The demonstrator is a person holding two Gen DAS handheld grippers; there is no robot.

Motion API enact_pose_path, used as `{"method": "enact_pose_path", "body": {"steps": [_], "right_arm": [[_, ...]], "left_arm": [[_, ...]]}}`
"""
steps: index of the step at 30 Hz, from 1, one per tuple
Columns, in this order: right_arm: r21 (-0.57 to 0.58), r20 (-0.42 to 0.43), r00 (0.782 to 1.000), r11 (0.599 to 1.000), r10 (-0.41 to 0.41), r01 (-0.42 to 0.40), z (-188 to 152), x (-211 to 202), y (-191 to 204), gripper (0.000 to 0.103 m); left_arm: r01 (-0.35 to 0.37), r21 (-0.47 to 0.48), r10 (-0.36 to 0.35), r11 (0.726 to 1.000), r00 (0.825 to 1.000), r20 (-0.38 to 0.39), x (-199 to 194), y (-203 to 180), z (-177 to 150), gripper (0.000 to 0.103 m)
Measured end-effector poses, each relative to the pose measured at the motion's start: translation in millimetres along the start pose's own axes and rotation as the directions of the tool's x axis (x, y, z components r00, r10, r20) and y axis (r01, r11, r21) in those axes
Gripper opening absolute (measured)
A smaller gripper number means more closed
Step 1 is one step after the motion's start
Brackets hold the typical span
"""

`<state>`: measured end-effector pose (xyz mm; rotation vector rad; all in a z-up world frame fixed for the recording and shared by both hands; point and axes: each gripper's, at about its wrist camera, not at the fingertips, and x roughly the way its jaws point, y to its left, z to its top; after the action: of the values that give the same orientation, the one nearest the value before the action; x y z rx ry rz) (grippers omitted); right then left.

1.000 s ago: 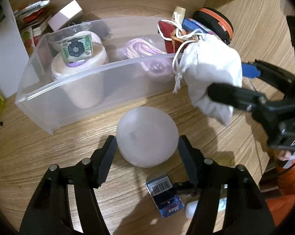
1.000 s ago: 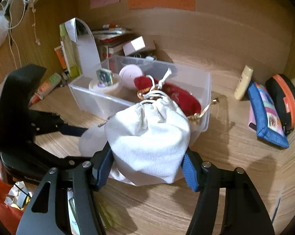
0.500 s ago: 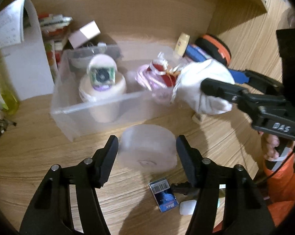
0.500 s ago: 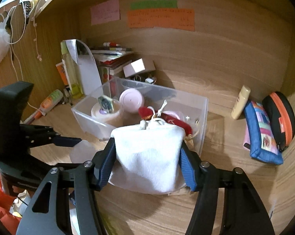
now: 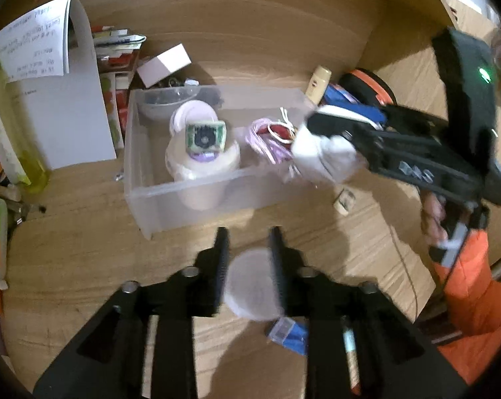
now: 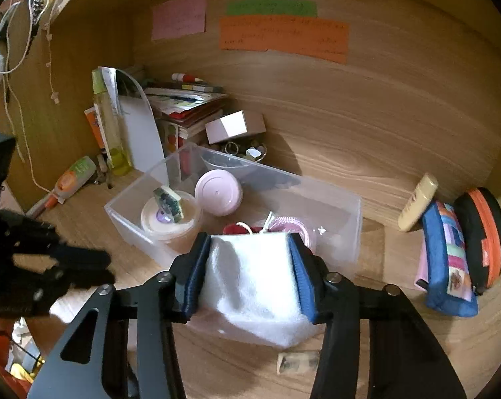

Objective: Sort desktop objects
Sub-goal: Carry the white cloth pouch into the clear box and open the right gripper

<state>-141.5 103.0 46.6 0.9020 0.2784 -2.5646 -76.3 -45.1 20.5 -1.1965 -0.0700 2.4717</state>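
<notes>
My right gripper (image 6: pixel 249 272) is shut on a white drawstring pouch (image 6: pixel 253 296), held at the near right corner of a clear plastic bin (image 6: pixel 356 206); the pouch also shows in the left wrist view (image 5: pixel 323 156). The bin (image 5: pixel 134 179) holds a white tub with a patterned block on top (image 5: pixel 205 139), a pink round case (image 6: pixel 219 196), a pink cable coil (image 5: pixel 267 143) and a red pouch (image 6: pixel 237 229). My left gripper (image 5: pixel 249 259) stands in front of the bin with its fingers closed in around a frosted white round case (image 5: pixel 252 286); the image is blurred.
A small patterned block (image 5: pixel 345 201) lies on the desk by the bin. A blue card (image 5: pixel 288 332) lies near my left gripper. A blue pencil case (image 6: pixel 448 252), an orange-black case (image 6: pixel 483 236) and a cream tube (image 6: pixel 416 204) sit at right. Books, a bottle and paper stand at left.
My left gripper's fingers have closed in from wide open onto the frosted round case and pulled back. My right gripper has carried the white pouch up to the bin's right end.
</notes>
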Motion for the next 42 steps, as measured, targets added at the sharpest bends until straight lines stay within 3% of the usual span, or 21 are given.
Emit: {"method": "enact_pose_path", "body": {"steps": [1,3,13,17,19,22,27,35,42], "right_arm": [[-0.005,0.001,1.000,1.000,-0.003,0.003,1.4,2.6,1.0,0.043],[-0.009,0.004,1.000,1.000,-0.008,0.008,3.8,6.8,1.4,0.042],[0.022,-0.017,1.000,0.999,-0.026,0.026,20.6,36.7,-11.1,0.041],[0.047,-0.071,0.997,0.998,-0.036,0.040,26.2,61.9,-20.8,0.040],[0.061,-0.102,0.994,0.997,-0.044,0.050,26.4,72.8,-25.6,0.040],[0.095,-0.136,0.990,0.995,-0.026,0.039,27.1,80.4,-32.2,0.040],[0.095,-0.112,0.993,0.995,-0.030,0.040,29.6,62.0,-31.4,0.040],[0.124,-0.085,0.996,0.992,-0.027,0.037,30.6,29.6,-37.4,0.041],[0.131,-0.056,0.998,0.990,-0.037,0.044,15.2,1.8,-39.1,0.061]], "left_arm": [[-0.003,0.004,0.003,1.000,1.000,0.001,-1.6,-0.8,-1.4,0.057],[-0.019,0.023,0.018,1.000,1.000,0.010,-4.8,-4.6,-4.9,0.066],[0.000,0.035,0.005,0.999,0.993,-0.115,24.2,-9.1,-29.0,0.066],[0.014,0.024,-0.011,1.000,0.992,-0.125,28.2,-9.7,-34.5,0.067],[0.014,0.027,-0.011,1.000,0.992,-0.123,29.4,-10.8,-35.1,0.073],[-0.001,0.037,0.005,0.999,0.993,-0.119,33.3,-13.1,-35.3,0.075],[-0.008,0.041,0.012,0.999,0.995,-0.098,42.1,-10.3,-33.9,0.066],[-0.048,0.012,0.049,0.999,0.997,-0.062,45.7,-0.5,-31.9,0.065],[-0.040,-0.023,0.040,0.999,0.999,-0.008,30.8,6.7,-24.8,0.065]]}}
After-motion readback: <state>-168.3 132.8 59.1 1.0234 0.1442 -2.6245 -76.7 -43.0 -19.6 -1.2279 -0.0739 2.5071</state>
